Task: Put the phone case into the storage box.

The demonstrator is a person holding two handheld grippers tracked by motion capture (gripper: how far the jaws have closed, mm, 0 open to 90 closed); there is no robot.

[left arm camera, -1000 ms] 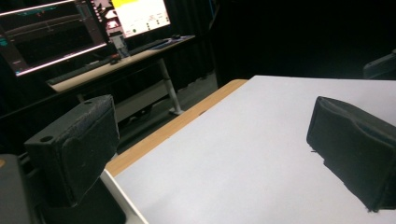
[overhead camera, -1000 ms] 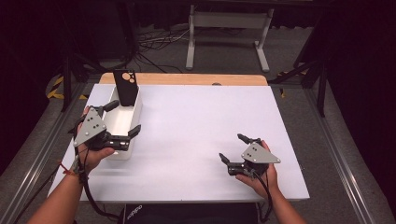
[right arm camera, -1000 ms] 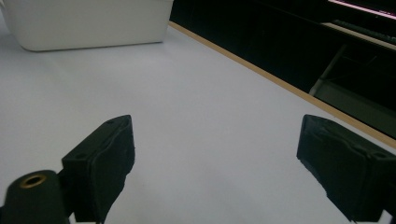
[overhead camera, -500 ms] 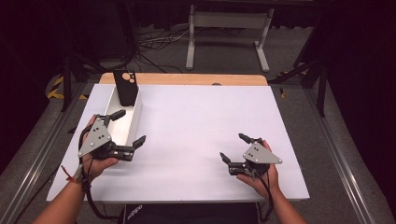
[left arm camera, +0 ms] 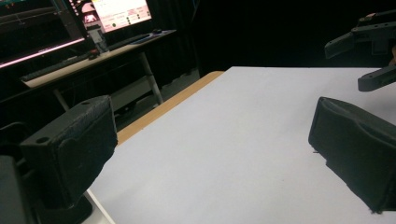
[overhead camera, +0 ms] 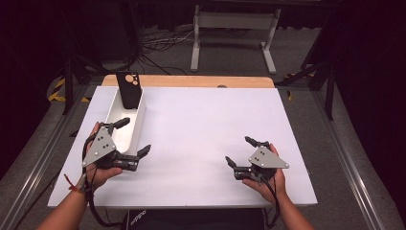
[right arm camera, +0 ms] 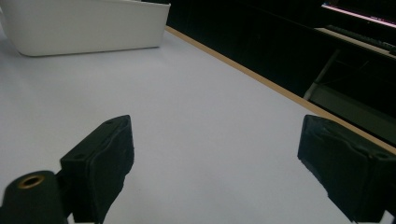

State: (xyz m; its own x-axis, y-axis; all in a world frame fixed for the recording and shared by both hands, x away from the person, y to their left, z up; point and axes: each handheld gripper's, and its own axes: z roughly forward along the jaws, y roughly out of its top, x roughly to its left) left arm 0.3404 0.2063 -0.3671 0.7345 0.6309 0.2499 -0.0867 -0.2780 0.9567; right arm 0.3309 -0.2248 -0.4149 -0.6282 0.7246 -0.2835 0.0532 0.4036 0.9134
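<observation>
My left gripper [overhead camera: 135, 135] is open and holds nothing; it hovers at the near end of a long white bin [overhead camera: 141, 120] on the table's left side. A black phone case [overhead camera: 129, 89] with camera holes stands upright at the bin's far end. My right gripper [overhead camera: 239, 150] is open and holds nothing, low over the white table top [overhead camera: 206, 120] near the front right. In the left gripper view, bare white table lies between the wide-apart jaws of my left gripper [left arm camera: 210, 154], with the right gripper [left arm camera: 369, 51] farther off. The right gripper view has my right gripper [right arm camera: 215, 163] wide apart, with the bin [right arm camera: 84, 23] beyond.
A wooden strip [overhead camera: 191, 81] runs along the table's far edge. Behind it on the floor stand a white metal frame [overhead camera: 230, 28] and cables. Lit monitors [left arm camera: 116, 14] sit on a desk off to the side. Dark rails flank the table.
My left gripper has drawn back toward the near edge, from over the bin's middle to its near end. The right gripper has hardly moved.
</observation>
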